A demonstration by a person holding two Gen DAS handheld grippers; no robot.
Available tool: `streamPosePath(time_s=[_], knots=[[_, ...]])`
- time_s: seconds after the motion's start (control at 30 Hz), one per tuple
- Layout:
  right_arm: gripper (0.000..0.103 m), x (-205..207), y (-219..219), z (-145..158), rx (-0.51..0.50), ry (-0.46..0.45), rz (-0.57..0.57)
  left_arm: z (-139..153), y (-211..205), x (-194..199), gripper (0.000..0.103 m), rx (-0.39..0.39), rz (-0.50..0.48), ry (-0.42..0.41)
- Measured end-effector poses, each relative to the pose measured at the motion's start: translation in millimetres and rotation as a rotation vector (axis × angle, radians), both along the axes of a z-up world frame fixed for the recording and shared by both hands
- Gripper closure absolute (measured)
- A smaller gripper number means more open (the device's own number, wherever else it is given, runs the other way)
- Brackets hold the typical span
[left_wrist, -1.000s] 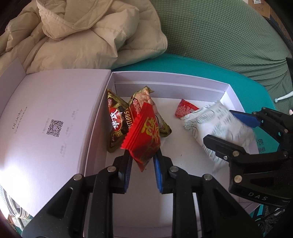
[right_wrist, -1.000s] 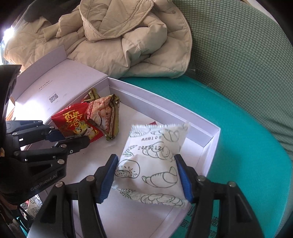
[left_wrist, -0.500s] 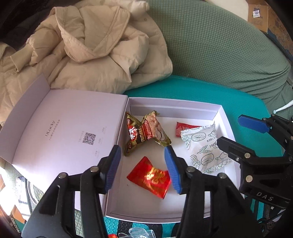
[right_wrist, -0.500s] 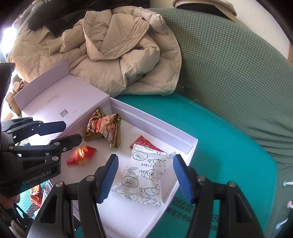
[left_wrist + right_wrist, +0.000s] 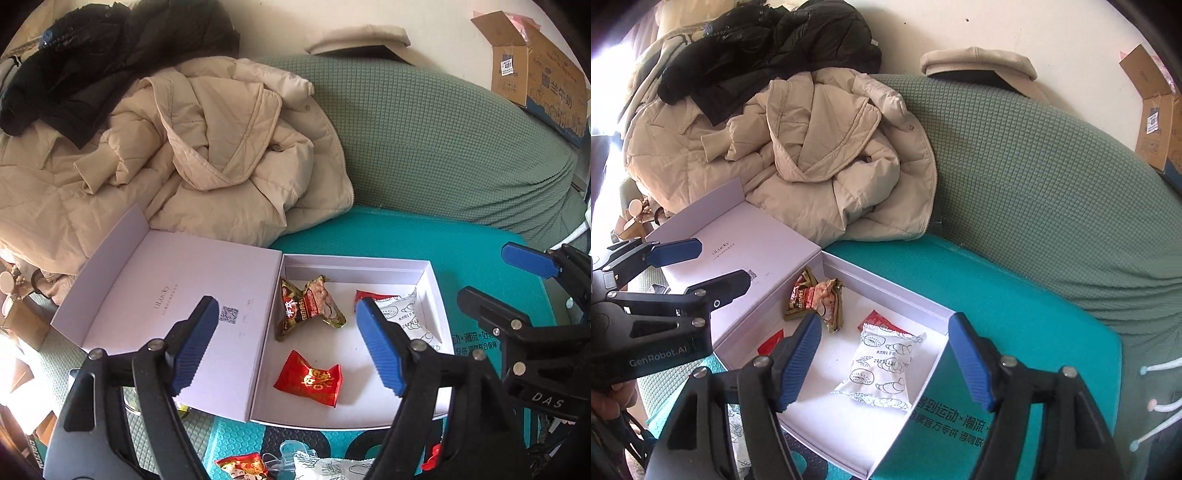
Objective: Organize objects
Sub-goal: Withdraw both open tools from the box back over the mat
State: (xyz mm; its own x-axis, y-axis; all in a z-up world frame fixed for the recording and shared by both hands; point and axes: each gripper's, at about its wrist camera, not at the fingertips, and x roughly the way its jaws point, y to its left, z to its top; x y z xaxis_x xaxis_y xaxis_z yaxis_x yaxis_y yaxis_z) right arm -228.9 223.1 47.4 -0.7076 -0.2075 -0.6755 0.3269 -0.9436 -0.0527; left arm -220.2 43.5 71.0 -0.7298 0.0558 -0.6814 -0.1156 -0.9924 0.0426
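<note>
An open white box (image 5: 430, 275) (image 5: 886, 284) lies on the teal mat, its lid (image 5: 177, 295) folded out to the left. Inside lie a red packet (image 5: 308, 378), brown-and-red snack packets (image 5: 306, 308) (image 5: 816, 297), a small red sachet (image 5: 369, 295) (image 5: 877, 320) and a white pastry packet (image 5: 406, 317) (image 5: 882, 365). My left gripper (image 5: 286, 343) is open and empty, held well above the box. My right gripper (image 5: 886, 363) is open and empty above the box's right part; it also shows in the left wrist view (image 5: 517, 284).
More snack packets (image 5: 243, 465) (image 5: 332, 467) lie on the mat in front of the box. A beige padded jacket (image 5: 207, 158) and black clothes (image 5: 110, 62) are piled behind it. A green sofa back (image 5: 443, 147) runs behind; a cardboard carton (image 5: 535, 70) stands top right.
Both grippers let go of their packets, the red one and the white one, into the box, opened wide and drew back up and away from it.
</note>
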Motion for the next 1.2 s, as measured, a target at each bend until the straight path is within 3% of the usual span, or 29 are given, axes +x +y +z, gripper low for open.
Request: streamPosePath(time_s=[0.23,0.57,0.9,1.2], knots=[[0.024,21,0,30,-0.013,0.061,-0.026,28,-15,22,0.011,0.020,0.038,0.053],[0.013,53,-9,51,0.002,0.120,-0.021,47,-25,54,0.006,0.021,0.022,0.084],[0.013,88,-16,44,0.028,0.128,-0.032,37,-31,95,0.006,0.026,0.015,0.079],[0.013,118,-21,31,-0.012,0.114,-0.014,19,-40,131,0.006,0.027,0.038,0.033]])
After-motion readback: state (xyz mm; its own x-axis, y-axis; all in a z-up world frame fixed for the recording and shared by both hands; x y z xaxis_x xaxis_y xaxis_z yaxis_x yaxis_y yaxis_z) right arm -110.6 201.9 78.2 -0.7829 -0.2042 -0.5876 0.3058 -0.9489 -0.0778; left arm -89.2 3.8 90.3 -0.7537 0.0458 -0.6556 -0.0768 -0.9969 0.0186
